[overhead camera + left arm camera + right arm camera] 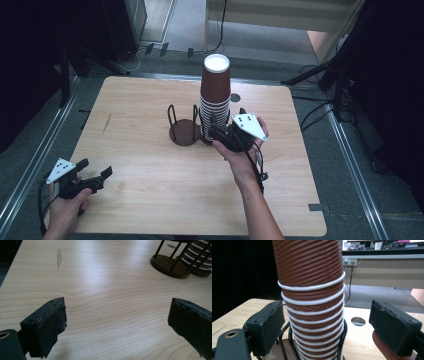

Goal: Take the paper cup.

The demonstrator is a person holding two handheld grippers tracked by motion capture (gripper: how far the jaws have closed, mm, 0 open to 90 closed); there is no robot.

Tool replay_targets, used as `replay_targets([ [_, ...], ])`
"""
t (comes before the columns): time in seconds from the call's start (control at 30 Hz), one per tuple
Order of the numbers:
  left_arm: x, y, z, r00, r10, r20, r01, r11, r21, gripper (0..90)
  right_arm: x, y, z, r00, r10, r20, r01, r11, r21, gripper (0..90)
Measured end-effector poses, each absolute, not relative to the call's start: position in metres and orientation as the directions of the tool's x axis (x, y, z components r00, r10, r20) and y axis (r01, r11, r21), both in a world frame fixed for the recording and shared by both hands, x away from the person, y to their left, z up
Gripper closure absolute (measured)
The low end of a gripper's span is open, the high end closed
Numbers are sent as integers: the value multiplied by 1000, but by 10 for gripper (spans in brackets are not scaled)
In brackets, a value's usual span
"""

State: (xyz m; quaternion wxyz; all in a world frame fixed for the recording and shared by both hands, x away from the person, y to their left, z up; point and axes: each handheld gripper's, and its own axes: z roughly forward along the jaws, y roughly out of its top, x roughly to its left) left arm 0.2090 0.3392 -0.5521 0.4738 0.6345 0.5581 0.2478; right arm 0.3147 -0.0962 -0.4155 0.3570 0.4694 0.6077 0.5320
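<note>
Cups (312, 302) are standing stacked upside down in the holder (186, 131) mid-table; I'm bringing my open right tongs (220, 131) around the stack, aiming squarely for one rim, while my left tongs (95, 172) are idling open.

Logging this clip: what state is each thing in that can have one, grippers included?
Stack of brown paper cups: nested upside down, upright in one side of the holder.
Wire cup holder: near-side ring empty, standing on the table.
Right gripper: open, jaws either side of the stack, not touching it.
Left gripper: open, holding nothing, low over the wooden table.
</note>
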Motion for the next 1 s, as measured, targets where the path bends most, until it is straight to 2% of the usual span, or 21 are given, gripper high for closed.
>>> replay_targets([
  [0.4,209,339,-552,256,941,-219,471,76,879,26,327,-86,-403,-279,958,67,172,-19,985,126],
  [0.67,209,339,-552,258,941,-220,471,76,879,26,336,-78,-395,-306,948,84,175,-30,984,127],
  [1.0,209,340,-552,262,939,-222,473,76,878,26,350,-70,-387,-293,953,75,166,-27,986,120],
])
